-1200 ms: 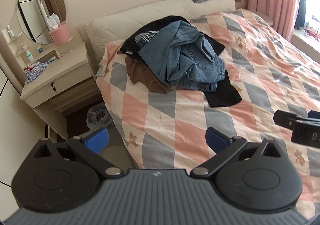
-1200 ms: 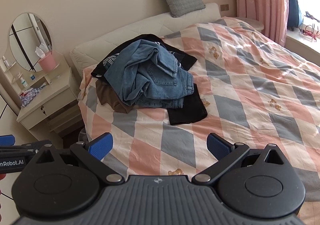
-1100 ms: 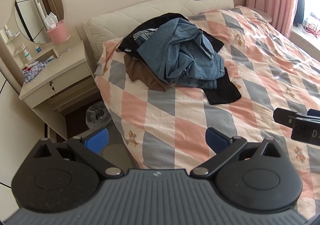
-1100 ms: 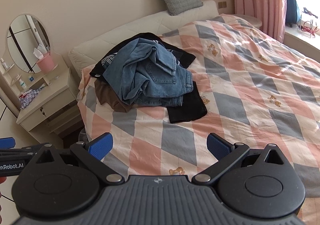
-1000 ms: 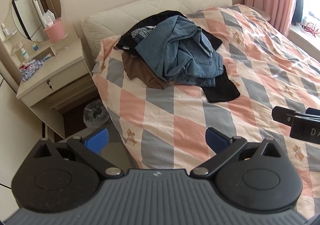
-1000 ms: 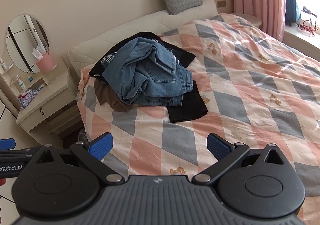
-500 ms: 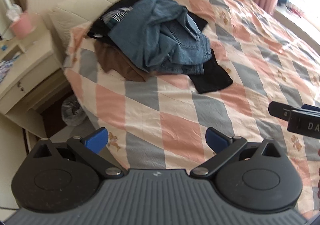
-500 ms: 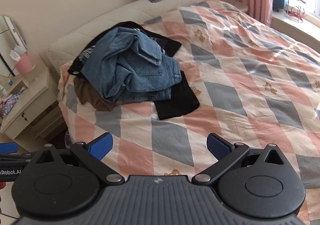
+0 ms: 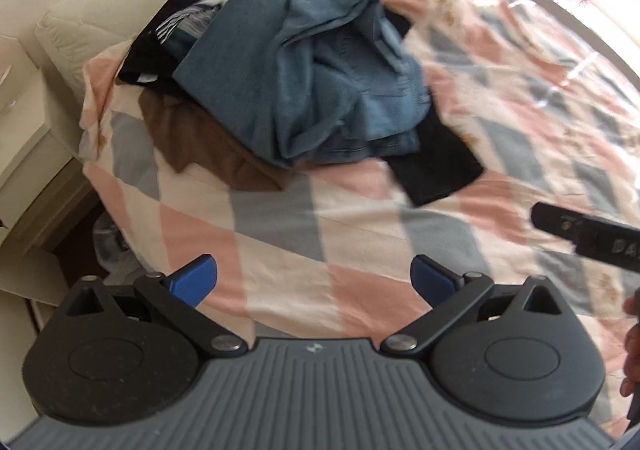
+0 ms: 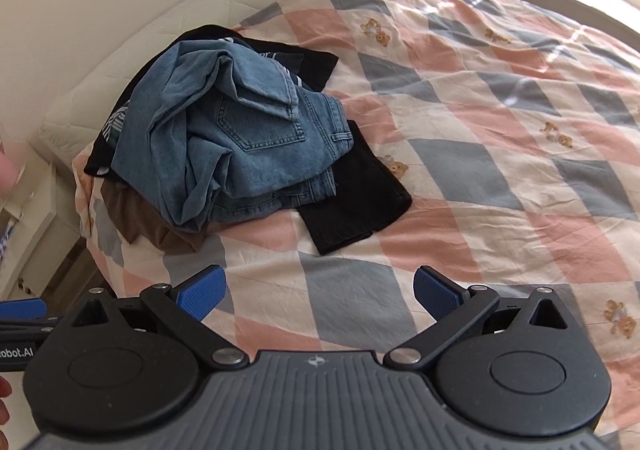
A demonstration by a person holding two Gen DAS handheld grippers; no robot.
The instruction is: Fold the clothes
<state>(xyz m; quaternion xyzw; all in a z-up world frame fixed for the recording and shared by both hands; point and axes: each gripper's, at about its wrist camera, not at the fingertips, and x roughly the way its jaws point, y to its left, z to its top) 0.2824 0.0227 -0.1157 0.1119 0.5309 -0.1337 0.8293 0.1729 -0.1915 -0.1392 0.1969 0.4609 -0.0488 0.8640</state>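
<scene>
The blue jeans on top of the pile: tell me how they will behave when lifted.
The blue jeans lie crumpled in soft folds, so they will likely hang floppy and unfurl from one pinch point. Their thick denim and stitched seams suggest some weight for a garment. Because they rest on the brown garment and black trousers, lifting may drag those along.

"obot.AI" on left gripper (image 10: 18,334), "DA" on right gripper (image 9: 592,236)

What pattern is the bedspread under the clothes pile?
The bedspread has pink, grey and cream diamonds with small teddy bears; the right wrist view is sharpest.
</scene>
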